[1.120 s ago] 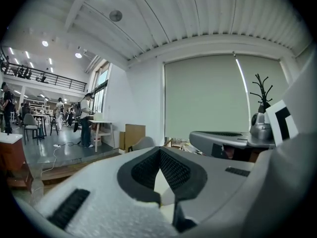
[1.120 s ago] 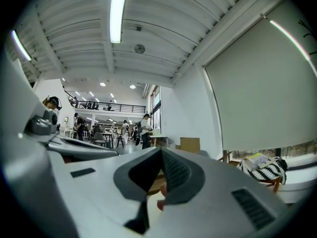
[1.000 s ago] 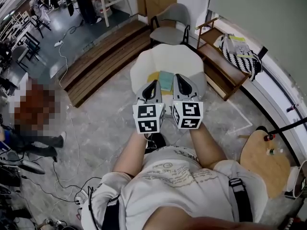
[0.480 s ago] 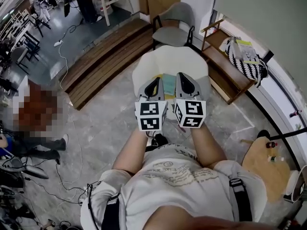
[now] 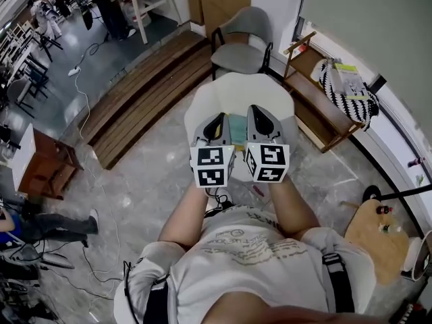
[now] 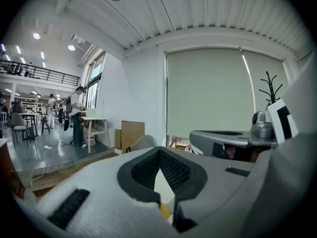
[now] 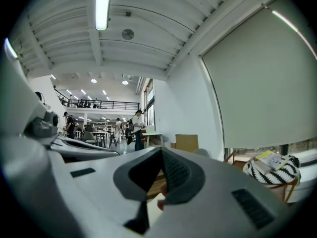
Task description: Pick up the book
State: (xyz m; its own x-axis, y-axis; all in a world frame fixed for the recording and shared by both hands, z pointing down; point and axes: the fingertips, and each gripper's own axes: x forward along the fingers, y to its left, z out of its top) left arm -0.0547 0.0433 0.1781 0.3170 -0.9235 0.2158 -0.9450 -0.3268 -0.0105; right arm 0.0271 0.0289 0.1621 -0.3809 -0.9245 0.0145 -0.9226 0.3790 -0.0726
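Book, one, shows between left gripper and right gripper, both closed.

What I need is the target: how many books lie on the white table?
1: a teal book on the white table, showing between the left gripper and right gripper; others may hide under them.

My head camera looks steeply down; both gripper cameras face level along my jaws, probably sharing the box.
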